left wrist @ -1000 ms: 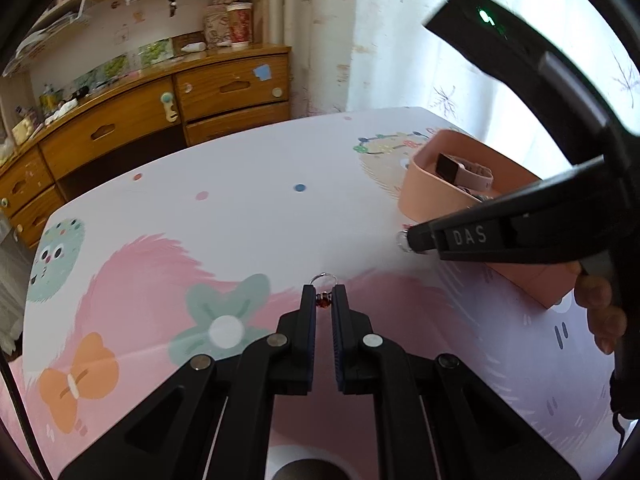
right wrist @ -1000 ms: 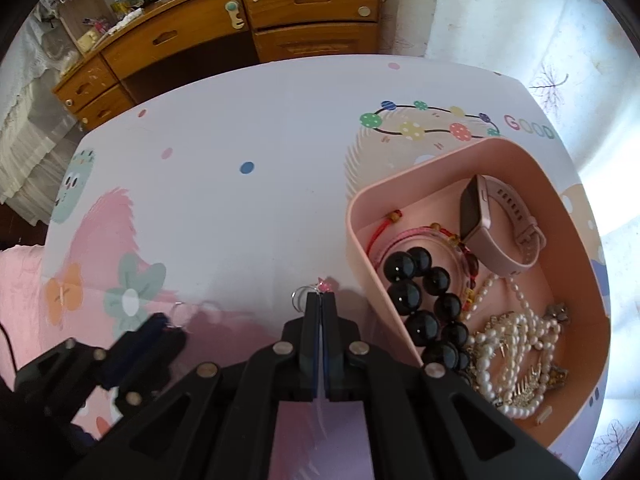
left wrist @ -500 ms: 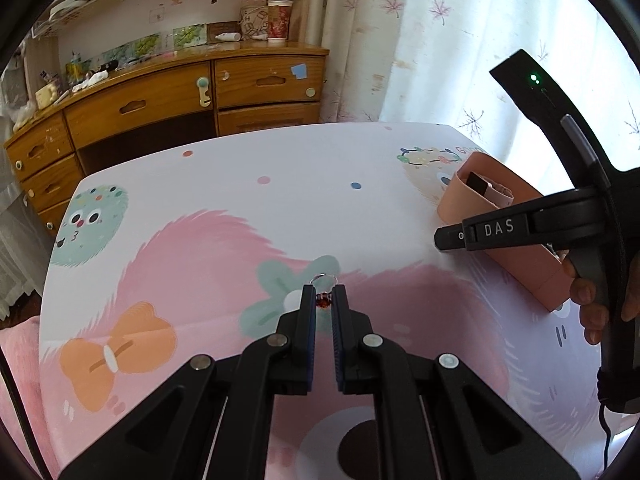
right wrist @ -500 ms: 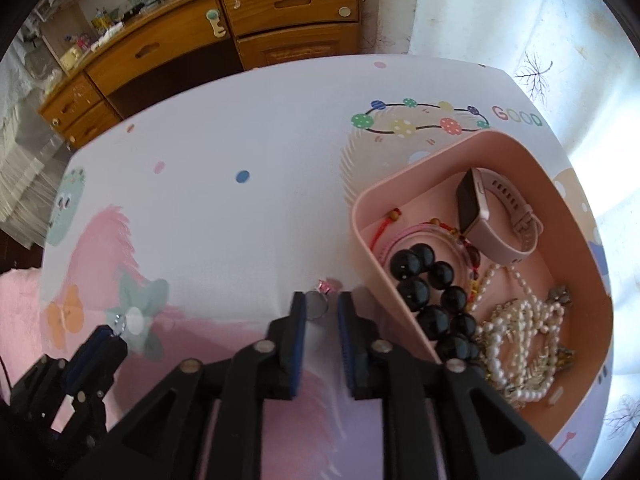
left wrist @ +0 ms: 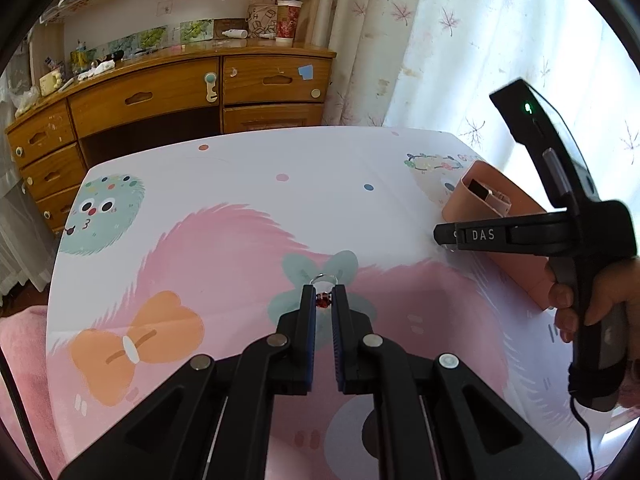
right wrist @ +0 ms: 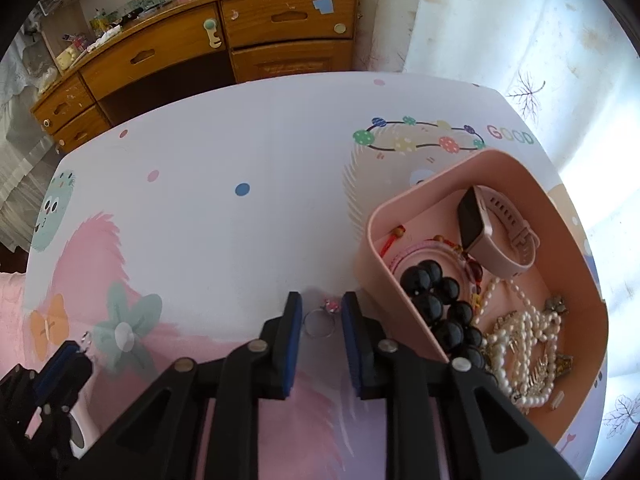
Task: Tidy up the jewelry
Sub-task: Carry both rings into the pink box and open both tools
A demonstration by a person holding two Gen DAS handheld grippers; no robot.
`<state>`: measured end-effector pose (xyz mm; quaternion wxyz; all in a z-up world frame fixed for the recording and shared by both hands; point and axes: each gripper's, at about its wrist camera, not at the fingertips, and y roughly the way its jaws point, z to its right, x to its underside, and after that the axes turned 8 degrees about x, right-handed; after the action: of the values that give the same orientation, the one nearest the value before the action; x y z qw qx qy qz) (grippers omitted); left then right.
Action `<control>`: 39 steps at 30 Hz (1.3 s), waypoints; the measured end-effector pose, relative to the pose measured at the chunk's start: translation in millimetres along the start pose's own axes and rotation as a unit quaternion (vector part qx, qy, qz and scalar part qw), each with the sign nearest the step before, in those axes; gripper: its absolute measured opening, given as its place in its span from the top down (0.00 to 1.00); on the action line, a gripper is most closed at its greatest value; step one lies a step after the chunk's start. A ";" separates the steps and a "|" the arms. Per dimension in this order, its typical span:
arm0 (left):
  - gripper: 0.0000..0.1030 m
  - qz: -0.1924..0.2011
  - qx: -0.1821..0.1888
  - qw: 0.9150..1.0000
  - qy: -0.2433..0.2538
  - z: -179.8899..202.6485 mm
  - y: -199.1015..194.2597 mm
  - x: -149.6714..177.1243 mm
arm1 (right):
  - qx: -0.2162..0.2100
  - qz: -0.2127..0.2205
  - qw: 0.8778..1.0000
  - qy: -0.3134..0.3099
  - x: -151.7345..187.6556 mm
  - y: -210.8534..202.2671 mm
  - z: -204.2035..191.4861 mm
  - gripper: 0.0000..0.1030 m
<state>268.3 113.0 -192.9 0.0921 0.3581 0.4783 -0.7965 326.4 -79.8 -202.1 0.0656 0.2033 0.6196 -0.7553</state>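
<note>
The worktop [right wrist: 240,240] wears a white-and-pink cartoon cover printed with a green flower, an orange bow and coloured dots. Behind it stands a wooden dresser [left wrist: 168,96] with drawers and a cluttered top.

At the worktop's right side sits a pink tray [right wrist: 576,280], open-topped. Inside lie a pink smartwatch [right wrist: 496,236] against the far wall, a black bead bracelet [right wrist: 440,300] along the near-left wall, a pearl strand [right wrist: 524,344] to its right, and a red cord bracelet [right wrist: 400,240] near the left corner.

The left tongs [left wrist: 323,300] are raised over the green flower print, nipped narrow on a ring with a red stone [left wrist: 323,298]; the stone sits between the pads and the silver band pokes out beyond the tips.

The right tongs [right wrist: 322,312] are down at the worktop just left of the tray's near corner, jaws spread wide. Between their tips, touching neither pad, a ring with a pink stone [right wrist: 320,320] lies flat on the cover, stone toward the right finger. In the left wrist view the right hand [left wrist: 592,304] grips the tool's handle beside the tray.
</note>
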 end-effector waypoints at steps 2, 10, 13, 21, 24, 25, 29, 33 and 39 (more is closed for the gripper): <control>0.95 0.001 0.001 1.000 -0.004 -1.4 -2.7 0.4 | -0.004 0.003 1.000 0.004 1.2 -0.4 2.1 0.89; 0.95 0.005 -0.020 1.000 -0.018 4.0 -12.4 -2.3 | -0.023 0.008 1.000 -0.014 14.1 -11.3 6.3 0.91; 0.95 0.009 -0.028 0.999 -0.028 7.8 -14.8 -4.1 | -0.047 0.017 0.998 -0.025 19.2 -23.2 8.2 0.91; 0.95 0.036 -0.039 0.997 -0.061 38.6 -18.4 -11.5 | -0.121 0.080 0.987 -0.070 29.8 -74.6 28.2 0.91; 0.95 0.048 -0.034 0.996 -0.070 56.0 -16.9 -14.7 | -0.137 0.114 0.980 -0.092 33.4 -93.2 39.6 0.91; 0.95 0.056 -0.030 0.995 -0.072 63.1 -17.0 -15.6 | -0.140 0.129 0.976 -0.103 35.8 -100.4 45.3 0.91; 0.95 0.075 -0.014 0.994 -0.081 89.3 -12.1 -22.9 | -0.144 0.183 0.962 -0.145 43.9 -121.7 68.0 0.90; 0.95 0.076 0.002 0.994 -0.080 118.5 3.5 -33.1 | -0.125 0.228 0.946 -0.195 49.7 -132.8 88.5 0.90; 0.95 0.069 0.023 0.996 -0.046 162.2 29.2 -47.1 | -0.104 0.246 0.937 -0.226 50.0 -129.2 121.1 0.90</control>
<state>238.6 -45.9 -135.9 0.1606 0.3551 0.4289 -0.8149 208.2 -159.8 -85.9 0.4082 0.1654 0.5942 -0.6730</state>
